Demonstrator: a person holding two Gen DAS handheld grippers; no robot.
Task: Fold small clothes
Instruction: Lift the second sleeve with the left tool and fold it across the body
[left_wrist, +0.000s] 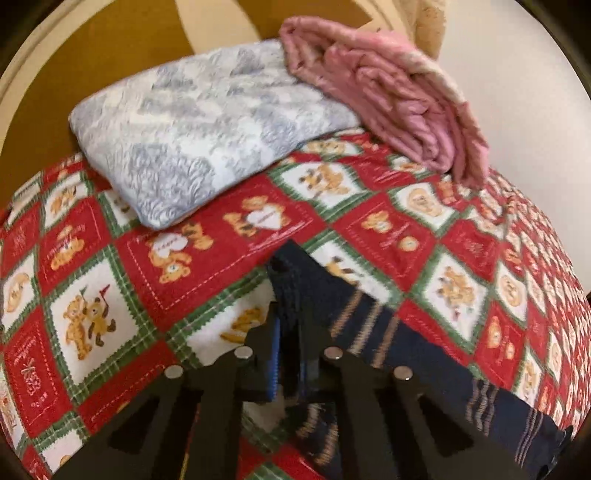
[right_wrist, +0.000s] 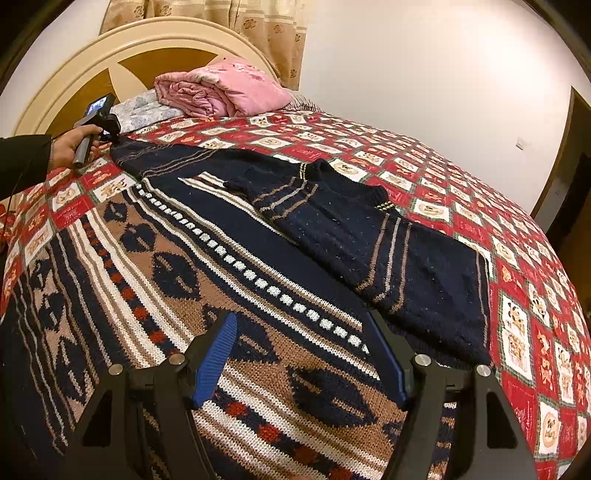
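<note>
At the far left of the right wrist view, a person's hand (right_wrist: 68, 146) holds the left gripper (left_wrist: 290, 332), clenched on the cuff of a navy sweater (right_wrist: 236, 236) sleeve near the headboard (right_wrist: 66, 92). The sweater lies spread flat on the red teddy-bear bedspread (right_wrist: 517, 258), one sleeve folded across its body. Further right, the right gripper (right_wrist: 301, 360) hangs released above the patterned hem, nothing between its blue pads.

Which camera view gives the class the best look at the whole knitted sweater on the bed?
The right wrist view: the sweater lies spread across the bedspread, showing body, neckline and both sleeves. The left wrist view shows only one striped sleeve, its cuff pinched in the shut left gripper.
</note>
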